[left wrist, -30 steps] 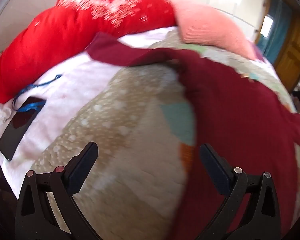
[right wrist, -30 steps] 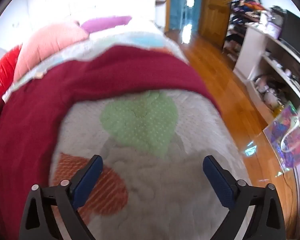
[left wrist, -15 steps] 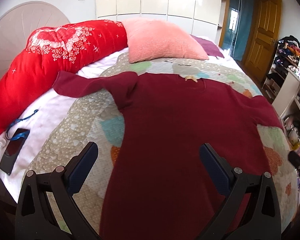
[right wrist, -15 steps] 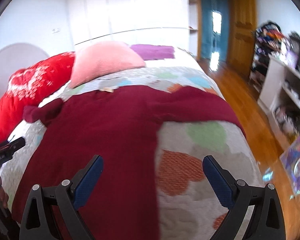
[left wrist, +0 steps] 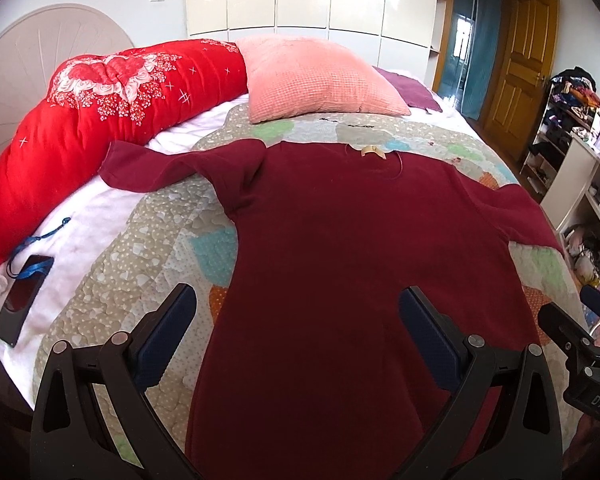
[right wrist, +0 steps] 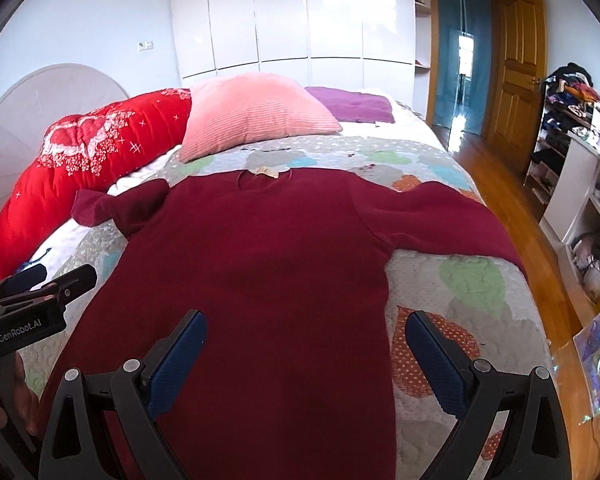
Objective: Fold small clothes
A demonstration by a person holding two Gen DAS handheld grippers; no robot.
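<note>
A dark red long-sleeved sweater [left wrist: 340, 248] [right wrist: 252, 264] lies flat on the patchwork quilt [left wrist: 140, 248] [right wrist: 452, 280], collar toward the pillows, both sleeves spread sideways. My left gripper [left wrist: 296, 312] hovers open above the sweater's lower left part, holding nothing. My right gripper [right wrist: 304, 336] hovers open over the lower right part, also with nothing in it. Each gripper shows at the edge of the other's view: the right one [left wrist: 580, 344], the left one [right wrist: 40, 296]. The sweater's hem is hidden below both views.
A red floral bolster [left wrist: 80, 120] and a pink pillow [left wrist: 316, 80] lie at the bed's head, a purple cloth [right wrist: 352, 104] behind. A phone with a blue lanyard [left wrist: 20, 304] rests on the white sheet at left. Wooden floor [right wrist: 516, 216] and shelves [right wrist: 588, 184] at right.
Both grippers have pulled back and risen from close over the quilt, so the whole spread sweater now shows. Both stay open.
</note>
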